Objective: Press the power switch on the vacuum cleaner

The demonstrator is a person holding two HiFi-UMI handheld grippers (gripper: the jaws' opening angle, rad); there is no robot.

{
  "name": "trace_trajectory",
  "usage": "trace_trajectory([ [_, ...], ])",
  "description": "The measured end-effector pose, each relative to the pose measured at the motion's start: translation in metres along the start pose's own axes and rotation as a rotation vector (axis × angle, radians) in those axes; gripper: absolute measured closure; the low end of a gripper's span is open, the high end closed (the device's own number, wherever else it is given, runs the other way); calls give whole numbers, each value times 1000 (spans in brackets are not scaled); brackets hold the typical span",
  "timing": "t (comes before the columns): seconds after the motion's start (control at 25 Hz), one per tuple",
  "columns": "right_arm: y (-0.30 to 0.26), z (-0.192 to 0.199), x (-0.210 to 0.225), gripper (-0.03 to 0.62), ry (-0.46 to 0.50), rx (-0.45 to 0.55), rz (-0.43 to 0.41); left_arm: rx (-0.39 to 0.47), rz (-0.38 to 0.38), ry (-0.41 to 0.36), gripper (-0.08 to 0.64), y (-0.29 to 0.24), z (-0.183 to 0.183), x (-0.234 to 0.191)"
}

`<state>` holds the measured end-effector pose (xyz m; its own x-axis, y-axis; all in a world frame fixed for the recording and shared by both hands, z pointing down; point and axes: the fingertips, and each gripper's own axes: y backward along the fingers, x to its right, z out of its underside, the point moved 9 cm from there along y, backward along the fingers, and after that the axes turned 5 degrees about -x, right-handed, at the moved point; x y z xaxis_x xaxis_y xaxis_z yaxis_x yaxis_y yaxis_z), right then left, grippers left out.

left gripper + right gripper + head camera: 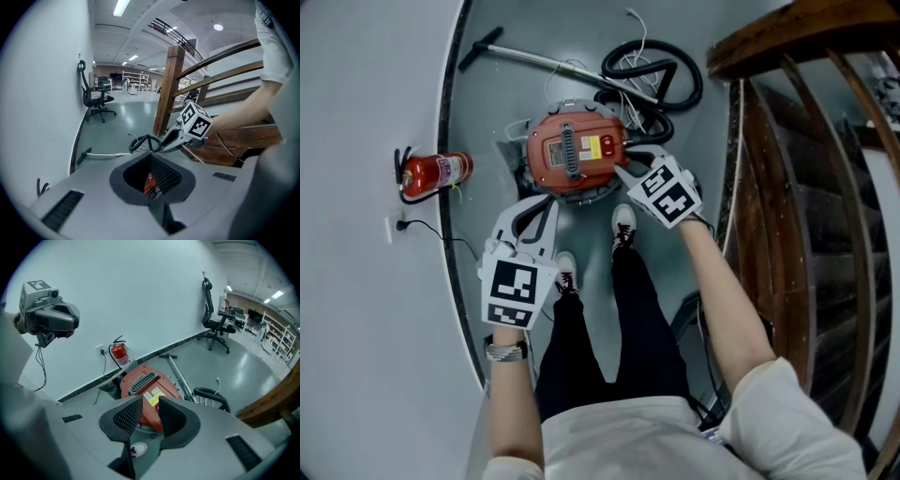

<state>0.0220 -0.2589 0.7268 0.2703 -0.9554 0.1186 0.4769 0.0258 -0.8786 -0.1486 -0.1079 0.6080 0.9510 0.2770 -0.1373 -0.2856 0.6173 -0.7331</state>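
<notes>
Far left: plain white wall (pixel 366 103), curved by the lens, carrying a socket (pixel 391 225) with a dark cord plugged in. Along its foot, a black skirting strip (pixel 450 122). Against that strip, a red fire extinguisher (pixel 436 172) lying on its side in the head view.

Next across, the left gripper (pixel 534 208), pointing down at the floor (pixel 516 94). Jaws slightly parted, nothing between the pads; only a sliver of red casing seen through the gap.

Smooth, glossy grey-green floor throughout, reflecting the ceiling lights farther off. On it, mid-frame and just ahead of the person's shoes (pixel 565 272), the vacuum cleaner (pixel 577 150): round, orange-red, with a ribbed handle on top and a yellow label. Beside that label, a small round red button (pixel 607 143). Behind it, a metal wand (pixel 534 58) lying flat and a black hose (pixel 661 70) looped in a coil.

Then the right gripper (pixel 630 164), above the cleaner's right edge. Jaws standing apart, gripping nothing; not touching the casing.

Far right: dark wooden stair railing (pixel 806 141).

Deeper in the long room: an office chair (pixel 96 96) by the wall, shelving (pixel 136 79) at the far end, strip lights (pixel 121 7) overhead.
</notes>
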Motion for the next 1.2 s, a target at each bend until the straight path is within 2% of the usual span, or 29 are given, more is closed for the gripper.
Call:
trace_trajectory([
  [0.32, 66, -10, -29, 517, -6, 80, 64, 22, -12, -42, 561, 45, -21, 11],
  [0.6, 112, -23, -55, 555, 65, 121, 85, 45, -33, -97, 561, 83, -41, 15],
  [0.8, 150, -38, -66, 563, 121, 136, 156, 68, -32, -138, 561, 105, -55, 21],
  [1.2, 244, -70, -85, 563, 134, 225, 272, 136, -35, -221, 561, 156, -95, 27],
])
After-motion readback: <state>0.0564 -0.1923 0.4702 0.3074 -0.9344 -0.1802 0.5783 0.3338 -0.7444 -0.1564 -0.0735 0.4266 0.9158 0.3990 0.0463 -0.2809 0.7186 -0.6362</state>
